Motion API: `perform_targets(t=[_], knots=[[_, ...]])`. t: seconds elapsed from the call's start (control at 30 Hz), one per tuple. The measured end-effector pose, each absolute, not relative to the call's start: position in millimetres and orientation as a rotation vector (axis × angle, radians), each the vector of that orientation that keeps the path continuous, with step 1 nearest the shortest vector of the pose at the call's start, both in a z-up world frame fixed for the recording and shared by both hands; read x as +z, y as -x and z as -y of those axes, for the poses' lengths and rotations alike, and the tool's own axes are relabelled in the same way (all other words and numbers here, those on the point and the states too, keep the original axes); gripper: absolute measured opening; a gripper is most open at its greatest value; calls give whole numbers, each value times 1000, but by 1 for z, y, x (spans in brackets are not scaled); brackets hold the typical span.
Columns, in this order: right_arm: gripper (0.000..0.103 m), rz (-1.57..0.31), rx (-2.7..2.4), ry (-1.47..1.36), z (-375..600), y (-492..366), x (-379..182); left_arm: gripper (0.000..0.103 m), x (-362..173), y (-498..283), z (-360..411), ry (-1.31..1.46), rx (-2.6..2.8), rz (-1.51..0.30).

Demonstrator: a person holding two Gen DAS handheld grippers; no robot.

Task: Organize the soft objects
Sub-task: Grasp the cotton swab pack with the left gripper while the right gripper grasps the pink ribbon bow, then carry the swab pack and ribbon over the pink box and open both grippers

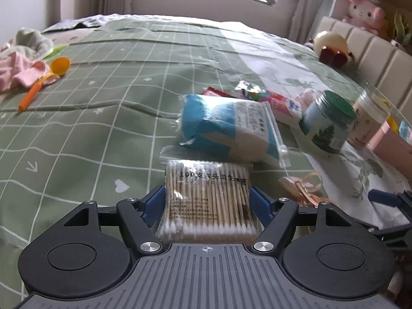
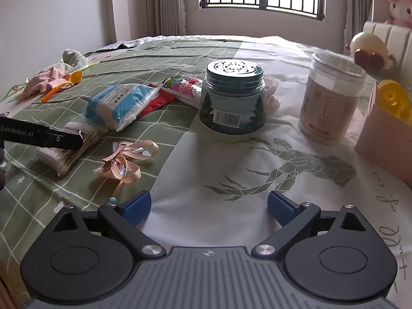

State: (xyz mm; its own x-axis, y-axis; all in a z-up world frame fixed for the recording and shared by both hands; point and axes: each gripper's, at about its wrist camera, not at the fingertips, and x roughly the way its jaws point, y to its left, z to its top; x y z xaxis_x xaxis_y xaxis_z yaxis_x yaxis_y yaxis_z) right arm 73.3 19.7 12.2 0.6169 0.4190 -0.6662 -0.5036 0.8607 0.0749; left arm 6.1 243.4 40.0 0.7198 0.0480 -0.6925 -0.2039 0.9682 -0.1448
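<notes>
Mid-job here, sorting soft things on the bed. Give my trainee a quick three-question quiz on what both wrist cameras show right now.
1. True or false: the right gripper has something between its fingers.
2. What lies between the fingers of the left gripper? A) cotton swab pack B) ribbon bow C) green-lidded jar
3. Fill in: the blue-and-white bag lies on the ____ side of the swab pack from the left gripper.

Key: 1 false, only bedsheet shows there. 2 A; whether the pads touch it is unclear. 3 far.
</notes>
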Motion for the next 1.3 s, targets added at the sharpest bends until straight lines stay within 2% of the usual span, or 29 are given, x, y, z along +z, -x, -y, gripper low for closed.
perform_targets(t=[0.37, 0.43, 0.5, 0.67, 0.83, 0.87, 1.0, 1.17, 1.3], knots=[[103, -799, 543, 187, -28, -79, 13, 78, 33, 2, -225, 93, 61, -736], [103, -806, 555, 190, -27, -81, 16, 75, 35, 5, -230, 127, 56, -724], [93, -794, 586, 145, -27, -80, 27, 75, 39, 11, -237, 177, 68, -708], [91, -764, 697, 89, -52, -83, 51, 74, 48, 22, -248, 194, 113, -696], [67, -814, 735, 140, -88, -93, 44, 74, 52, 26, -255, 211, 140, -692], [59, -828, 741, 149, -93, -95, 40, 74, 53, 27, -257, 217, 145, -694], [13, -830, 781, 227, -105, -95, 42, 74, 59, 26, -265, 236, 178, -678], [11, -728, 832, 206, -88, -103, 88, 74, 89, 6, -264, 243, 207, -599], [11, -577, 787, 160, -45, -132, 155, 74, 129, -40, -238, 118, 182, -548]])
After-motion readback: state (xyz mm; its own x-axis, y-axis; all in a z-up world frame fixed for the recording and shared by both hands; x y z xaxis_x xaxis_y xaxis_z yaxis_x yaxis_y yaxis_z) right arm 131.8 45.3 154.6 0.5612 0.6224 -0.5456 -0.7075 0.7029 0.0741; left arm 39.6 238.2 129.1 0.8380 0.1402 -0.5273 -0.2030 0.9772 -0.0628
